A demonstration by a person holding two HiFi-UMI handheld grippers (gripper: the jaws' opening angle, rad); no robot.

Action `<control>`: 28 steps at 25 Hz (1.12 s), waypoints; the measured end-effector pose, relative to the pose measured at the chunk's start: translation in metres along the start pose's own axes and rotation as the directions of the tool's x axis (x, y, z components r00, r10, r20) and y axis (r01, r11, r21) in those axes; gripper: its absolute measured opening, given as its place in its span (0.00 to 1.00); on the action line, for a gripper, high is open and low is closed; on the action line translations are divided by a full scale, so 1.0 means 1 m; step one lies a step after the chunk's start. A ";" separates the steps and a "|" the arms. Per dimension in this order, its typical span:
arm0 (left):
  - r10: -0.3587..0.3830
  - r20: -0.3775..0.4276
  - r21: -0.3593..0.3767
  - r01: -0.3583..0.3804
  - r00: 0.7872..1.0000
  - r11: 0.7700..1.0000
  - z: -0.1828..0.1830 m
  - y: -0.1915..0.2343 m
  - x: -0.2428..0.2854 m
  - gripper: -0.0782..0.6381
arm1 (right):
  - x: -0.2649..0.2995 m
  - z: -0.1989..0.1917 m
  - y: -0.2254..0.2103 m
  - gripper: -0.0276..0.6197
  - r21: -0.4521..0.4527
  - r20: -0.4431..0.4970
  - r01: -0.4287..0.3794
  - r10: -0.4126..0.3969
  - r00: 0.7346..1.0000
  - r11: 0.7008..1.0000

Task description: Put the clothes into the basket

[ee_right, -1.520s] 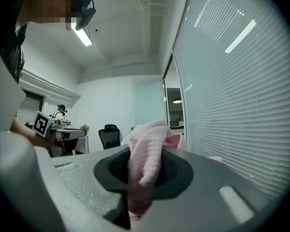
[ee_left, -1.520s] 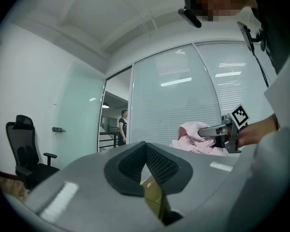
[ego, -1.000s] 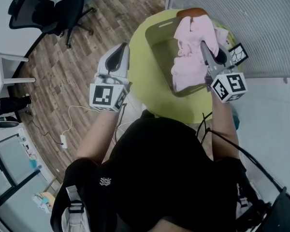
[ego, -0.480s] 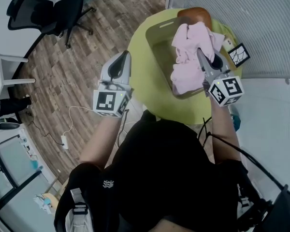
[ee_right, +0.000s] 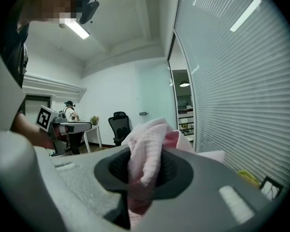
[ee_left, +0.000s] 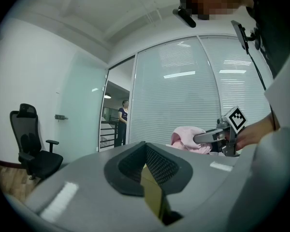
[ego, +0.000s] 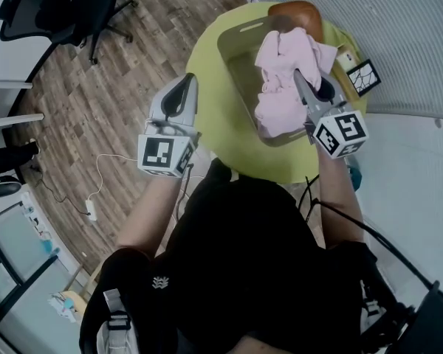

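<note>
A pink cloth (ego: 280, 76) hangs bunched over the grey basket (ego: 236, 46), its lower part down inside. My right gripper (ego: 299, 76) is shut on the cloth's upper folds. In the right gripper view the pink cloth (ee_right: 145, 153) fills the space between the dark pads (ee_right: 171, 170) of my right gripper (ee_right: 144, 164). The basket stands on a round yellow-green table (ego: 214, 116). My left gripper (ego: 187, 83) hovers at the table's left edge, away from the basket, shut and holding nothing. In the left gripper view my left gripper (ee_left: 145, 151) points level toward the pink cloth (ee_left: 186, 137).
A brown rounded object (ego: 299, 12) sits at the basket's far end. A marker card (ego: 363, 77) lies on the table's right side. A black office chair (ego: 66, 9) and a cable with a power strip (ego: 88, 211) are on the wooden floor. A blinds-covered glass wall (ego: 399, 28) runs on the right.
Both grippers have come down. The pink cloth has sunk lower into the basket with the right gripper, uncovering the brown object behind it.
</note>
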State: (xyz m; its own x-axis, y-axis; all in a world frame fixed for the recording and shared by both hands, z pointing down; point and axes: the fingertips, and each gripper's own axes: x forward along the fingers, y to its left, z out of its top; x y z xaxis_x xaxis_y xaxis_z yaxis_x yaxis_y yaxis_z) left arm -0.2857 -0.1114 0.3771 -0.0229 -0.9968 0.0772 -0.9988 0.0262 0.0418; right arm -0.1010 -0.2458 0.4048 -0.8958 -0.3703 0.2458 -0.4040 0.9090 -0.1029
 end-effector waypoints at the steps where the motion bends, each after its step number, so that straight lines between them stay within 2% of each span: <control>1: 0.000 -0.002 -0.004 0.000 1.000 1.000 -0.002 0.000 0.001 0.12 | 0.001 -0.002 0.000 0.17 0.002 -0.006 -0.002 0.002 1.000 1.000; 11: 0.002 -0.055 -0.039 -0.004 0.998 0.999 -0.037 0.005 -0.002 0.12 | 0.015 -0.036 0.006 0.17 0.030 -0.064 -0.019 0.021 0.998 0.999; 16: 0.009 -0.059 -0.053 -0.012 0.998 0.999 -0.042 0.010 -0.003 0.12 | 0.019 -0.042 0.007 0.17 0.033 -0.074 -0.016 0.019 0.997 0.999; 21: -0.014 -0.067 -0.048 0.011 0.998 0.999 -0.052 0.009 0.000 0.12 | 0.027 -0.053 0.005 0.17 0.041 -0.093 -0.010 0.014 0.996 0.999; 28: -0.014 -0.078 -0.046 0.010 0.997 0.999 -0.059 0.011 0.004 0.12 | 0.041 -0.071 0.001 0.17 0.049 -0.169 -0.006 0.014 0.986 0.999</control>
State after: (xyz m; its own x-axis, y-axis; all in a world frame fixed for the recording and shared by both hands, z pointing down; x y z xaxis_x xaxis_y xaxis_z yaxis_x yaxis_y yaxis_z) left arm -0.2937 -0.1109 0.4371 -0.0057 -0.9880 0.1540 -0.9959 0.0196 0.0887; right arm -0.1248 -0.2460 0.4834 -0.8571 -0.3200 0.4037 -0.4076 0.9005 -0.1516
